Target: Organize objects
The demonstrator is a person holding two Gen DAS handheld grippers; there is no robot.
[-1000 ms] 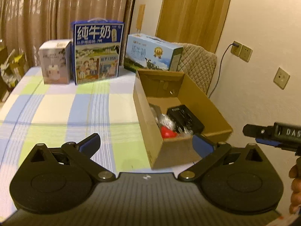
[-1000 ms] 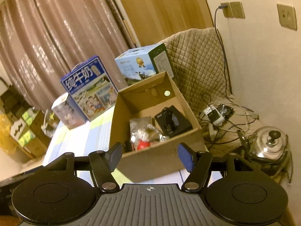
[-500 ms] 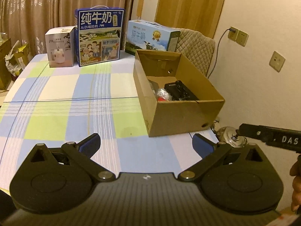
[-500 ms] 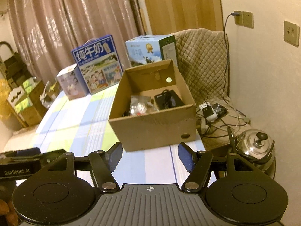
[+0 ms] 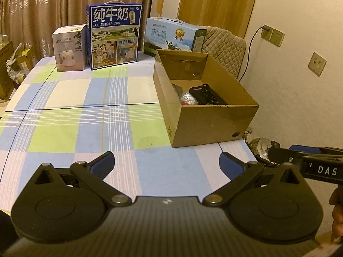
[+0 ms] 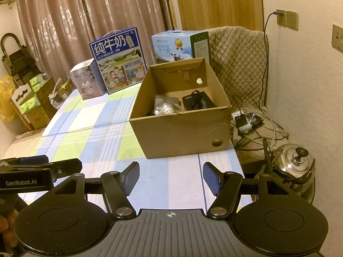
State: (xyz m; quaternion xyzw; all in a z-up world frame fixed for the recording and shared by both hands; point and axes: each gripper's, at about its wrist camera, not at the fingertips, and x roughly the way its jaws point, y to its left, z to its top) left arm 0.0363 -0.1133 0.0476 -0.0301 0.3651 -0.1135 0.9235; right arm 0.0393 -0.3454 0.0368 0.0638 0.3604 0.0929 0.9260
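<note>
Checked worktop carries my cardboard box holding what looks like a black case; both grippers' fingers wide, empty.

You have one open cardboard box, two milk cartons, a dark blue one and a light blue one, one white appliance box, one steel kettle, and two wide-open grippers, left and right.
</note>
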